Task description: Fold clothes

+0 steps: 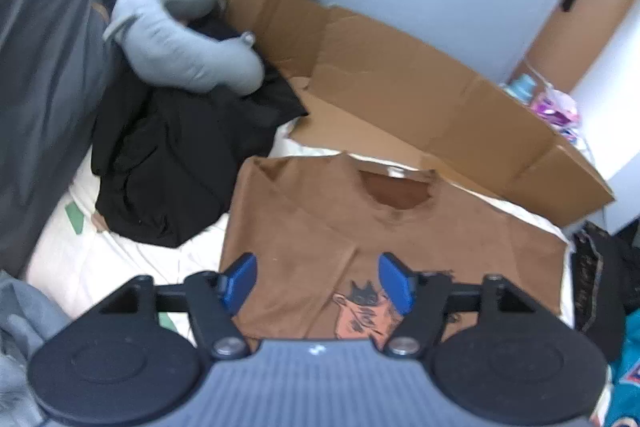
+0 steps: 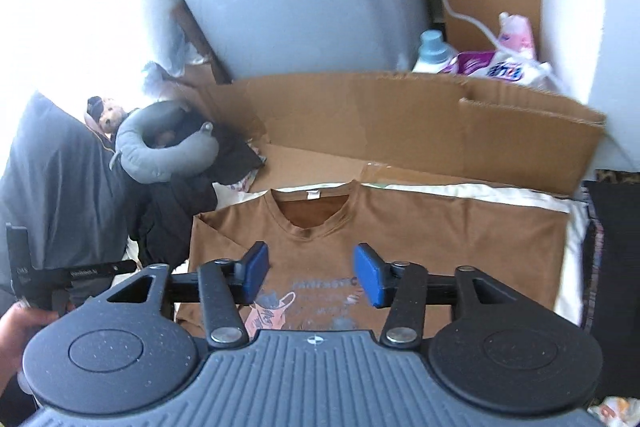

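Observation:
A brown T-shirt (image 1: 360, 227) with an orange and black print lies flat on a white bed sheet (image 1: 80, 267), collar away from me. Its left sleeve side looks folded in. My left gripper (image 1: 318, 283) hovers open above the shirt's chest, blue pads wide apart, holding nothing. The right wrist view shows the same brown T-shirt (image 2: 440, 227) spread out, with my right gripper (image 2: 310, 275) open over the printed chest area. The left tool (image 2: 60, 279) and the hand (image 2: 16, 331) holding it show at the lower left there.
A black garment heap (image 1: 172, 163) with a grey neck pillow (image 1: 176, 39) sits left of the shirt. Flattened cardboard (image 1: 400, 87) lies behind the collar. A detergent bottle (image 2: 432, 51) and packets (image 2: 500, 67) stand at the back right. Dark clothing (image 1: 600, 267) lies at the right edge.

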A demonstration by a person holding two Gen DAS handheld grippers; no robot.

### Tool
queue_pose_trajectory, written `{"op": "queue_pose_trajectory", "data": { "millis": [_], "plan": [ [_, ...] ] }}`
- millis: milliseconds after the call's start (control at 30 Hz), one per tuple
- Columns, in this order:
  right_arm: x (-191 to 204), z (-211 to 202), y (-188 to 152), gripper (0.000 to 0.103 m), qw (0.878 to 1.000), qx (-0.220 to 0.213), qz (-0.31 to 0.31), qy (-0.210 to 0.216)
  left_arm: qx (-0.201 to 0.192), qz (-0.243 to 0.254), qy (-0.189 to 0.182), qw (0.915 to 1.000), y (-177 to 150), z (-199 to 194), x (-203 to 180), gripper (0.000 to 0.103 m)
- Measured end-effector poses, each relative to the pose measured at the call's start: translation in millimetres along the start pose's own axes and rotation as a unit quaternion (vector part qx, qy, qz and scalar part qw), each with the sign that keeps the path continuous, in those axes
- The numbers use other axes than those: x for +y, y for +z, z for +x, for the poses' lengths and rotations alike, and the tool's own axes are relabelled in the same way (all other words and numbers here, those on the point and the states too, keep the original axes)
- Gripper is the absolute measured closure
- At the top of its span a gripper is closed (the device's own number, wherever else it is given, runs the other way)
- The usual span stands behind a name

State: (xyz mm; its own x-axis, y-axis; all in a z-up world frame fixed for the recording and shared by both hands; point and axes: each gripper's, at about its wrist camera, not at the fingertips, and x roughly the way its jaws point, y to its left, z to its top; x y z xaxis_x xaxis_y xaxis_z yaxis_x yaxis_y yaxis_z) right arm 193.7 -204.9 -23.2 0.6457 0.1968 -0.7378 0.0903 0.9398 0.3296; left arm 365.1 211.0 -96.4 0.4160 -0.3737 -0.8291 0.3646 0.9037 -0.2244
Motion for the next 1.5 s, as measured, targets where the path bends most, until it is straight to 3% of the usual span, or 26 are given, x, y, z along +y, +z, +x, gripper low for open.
{"op": "queue_pose_trajectory", "data": {
  "millis": [200,467,700,1100,1267,1500],
  "plan": [
    [-1.3,-62.4,-3.5,0.037,1.0,0.001,-0.002,-0.017,0.034,0.052,0.013,0.998,12.4,-49.0,-32.9,0.012],
    [-14.1,-133.3,-19.5,0.022,1.0,-0.002,0.002,-0.004,0.054,0.108,0.0,0.9927,25.0,-97.5,-72.1,0.009],
    [-34.8,-173.3,-28.0,0.019,0.999,-0.008,0.016,-0.026,0.057,0.116,-0.014,0.9915,34.4,-121.8,-109.3,0.008],
    [-86.7,-178.9,-50.0,0.019,1.0,-0.004,0.029,0.006,0.086,0.123,-0.038,0.988,21.1,-107.4,-189.3,0.007],
    [-104.4,-176.0,-54.4,0.019,1.0,-0.009,-0.003,-0.01,0.1,0.116,-0.041,0.9873,17.2,-91.0,-220.2,0.007],
    [-131.8,-159.2,-50.8,0.019,0.999,-0.015,0.028,-0.016,0.096,0.125,-0.029,0.9871,16.6,-63.1,-270.4,0.007]
  ]
}}
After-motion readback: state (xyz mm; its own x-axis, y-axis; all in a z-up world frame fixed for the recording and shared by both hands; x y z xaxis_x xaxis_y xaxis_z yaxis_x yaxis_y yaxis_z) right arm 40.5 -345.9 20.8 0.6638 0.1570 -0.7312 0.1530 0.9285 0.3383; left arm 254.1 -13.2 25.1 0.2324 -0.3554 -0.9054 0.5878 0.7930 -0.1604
